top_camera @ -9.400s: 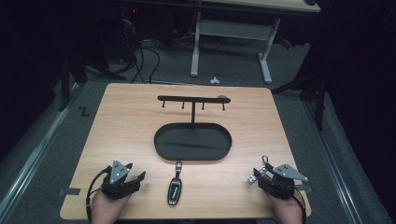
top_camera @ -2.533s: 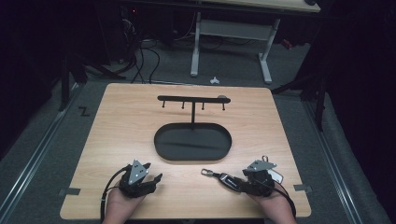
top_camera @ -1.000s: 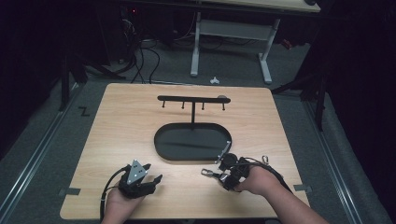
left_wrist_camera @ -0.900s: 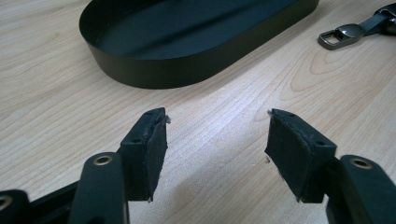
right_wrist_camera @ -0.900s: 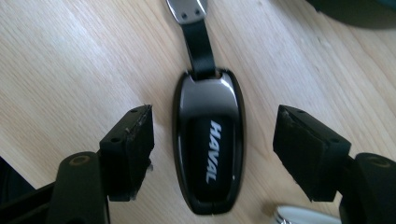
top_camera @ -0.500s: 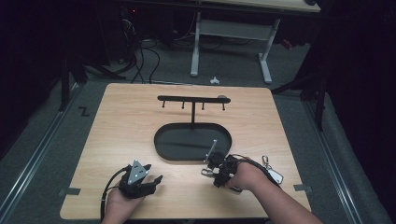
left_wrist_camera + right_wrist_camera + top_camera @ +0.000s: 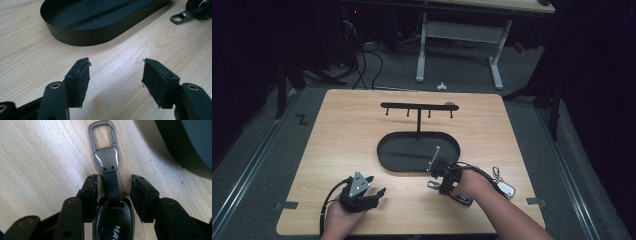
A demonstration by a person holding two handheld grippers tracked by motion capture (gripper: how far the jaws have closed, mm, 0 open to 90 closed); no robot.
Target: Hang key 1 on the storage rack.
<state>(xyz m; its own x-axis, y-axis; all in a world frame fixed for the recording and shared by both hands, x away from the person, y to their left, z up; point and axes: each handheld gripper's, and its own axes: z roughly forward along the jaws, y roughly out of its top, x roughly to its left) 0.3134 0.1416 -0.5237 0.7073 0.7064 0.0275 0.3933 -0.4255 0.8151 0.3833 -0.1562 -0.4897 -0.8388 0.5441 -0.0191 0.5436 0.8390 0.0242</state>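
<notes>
Key fob [image 7: 113, 220] now sits between right gripper [image 7: 113, 195] jaws, carried from table's front edge to just beside black tray [image 7: 418, 152]; grip prob loose. Left gripper [image 7: 115, 82] wide, idle. Hanging on rack [image 7: 419, 106] likely next.

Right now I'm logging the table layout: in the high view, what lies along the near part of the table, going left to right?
left gripper → right gripper, over a key fob's clip → second key fob. The black oval tray lies farther back.
</notes>
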